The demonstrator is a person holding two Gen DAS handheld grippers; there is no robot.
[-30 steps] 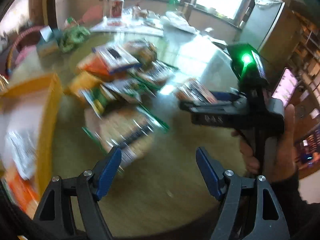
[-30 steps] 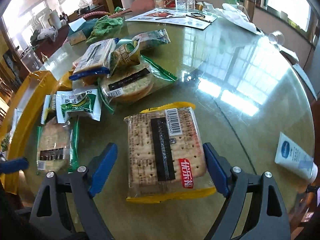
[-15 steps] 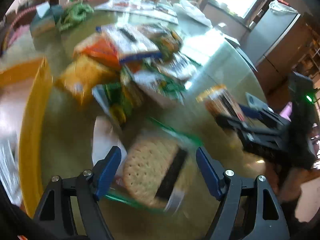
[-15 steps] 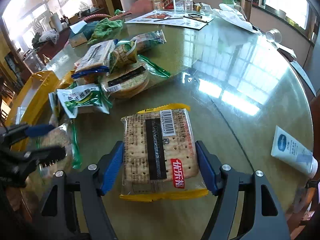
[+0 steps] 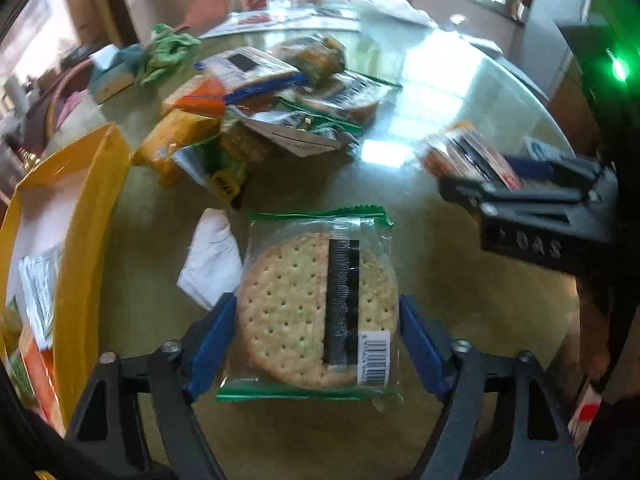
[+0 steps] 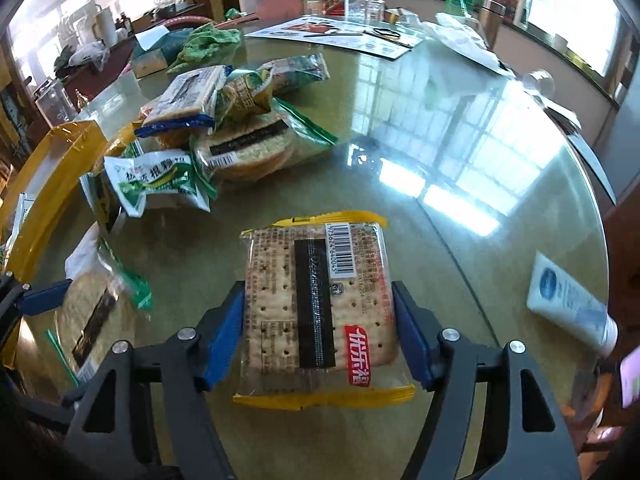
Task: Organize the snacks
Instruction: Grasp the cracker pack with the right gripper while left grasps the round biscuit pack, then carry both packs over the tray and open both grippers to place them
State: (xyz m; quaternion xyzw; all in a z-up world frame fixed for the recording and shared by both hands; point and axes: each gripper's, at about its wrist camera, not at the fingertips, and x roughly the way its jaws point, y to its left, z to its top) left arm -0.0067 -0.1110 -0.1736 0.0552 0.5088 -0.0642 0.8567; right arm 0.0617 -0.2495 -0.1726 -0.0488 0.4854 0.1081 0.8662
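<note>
Right hand-held gripper has just been closing its jaws and now clamps the square cracker pack by its two side edges, near the front of the counter. Left hand-held gripper straddles the round cracker pack, jaws wide, its pads at the wrapper without an evident squeeze. Both packs look light, with slick film and brittle crackers, so I judge a gentle hold across the stiff biscuit stack safest, not on the crimped ends. A white napkin lies just left of the round pack. Left again stands the yellow box, with the snack pile farther back; open room lies to the right.
</note>
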